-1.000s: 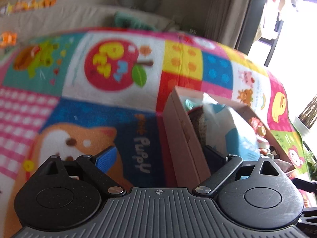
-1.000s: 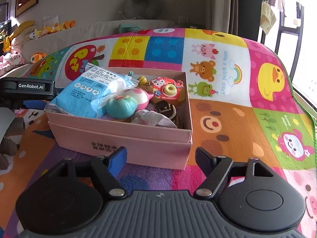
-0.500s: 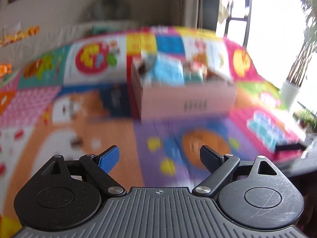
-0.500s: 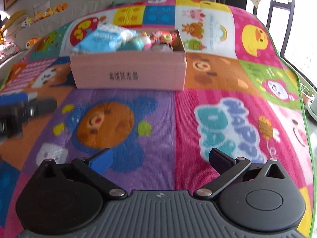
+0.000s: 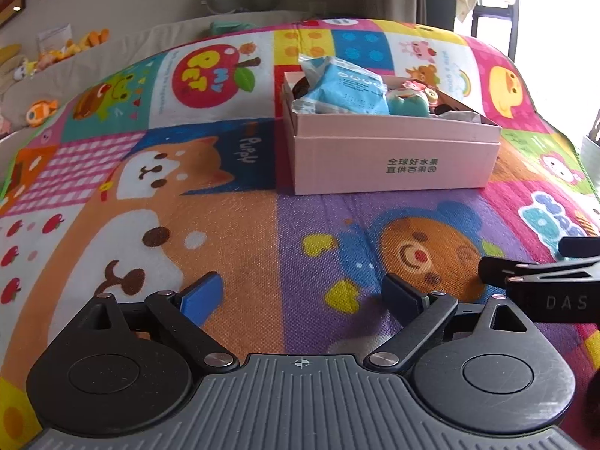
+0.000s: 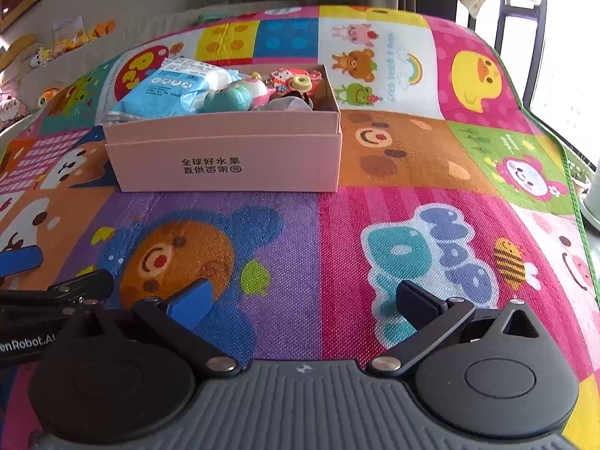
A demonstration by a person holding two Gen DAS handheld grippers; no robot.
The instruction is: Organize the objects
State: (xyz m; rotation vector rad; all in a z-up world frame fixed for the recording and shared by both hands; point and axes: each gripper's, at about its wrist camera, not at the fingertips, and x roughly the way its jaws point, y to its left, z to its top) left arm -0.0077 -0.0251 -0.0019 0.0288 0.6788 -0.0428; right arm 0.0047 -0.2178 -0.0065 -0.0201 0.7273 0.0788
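A pink cardboard box (image 5: 393,161) (image 6: 228,161) stands on the colourful play mat. It holds a blue tissue pack (image 5: 345,90) (image 6: 172,86), a teal and pink toy (image 6: 232,95), a red toy camera (image 6: 296,78) and other small items. My left gripper (image 5: 300,296) is open and empty, well in front of the box. My right gripper (image 6: 303,300) is open and empty, also in front of the box. Each gripper shows at the edge of the other's view.
The play mat (image 5: 187,225) covers the floor around the box. Plush toys (image 5: 41,108) lie along a pale cushion at the far left. A window and a railing (image 6: 525,18) are at the right. A pot (image 6: 592,195) stands past the mat's right edge.
Both grippers have pulled back from the box toward the near side of the mat. Both stay open and empty. The box has not moved.
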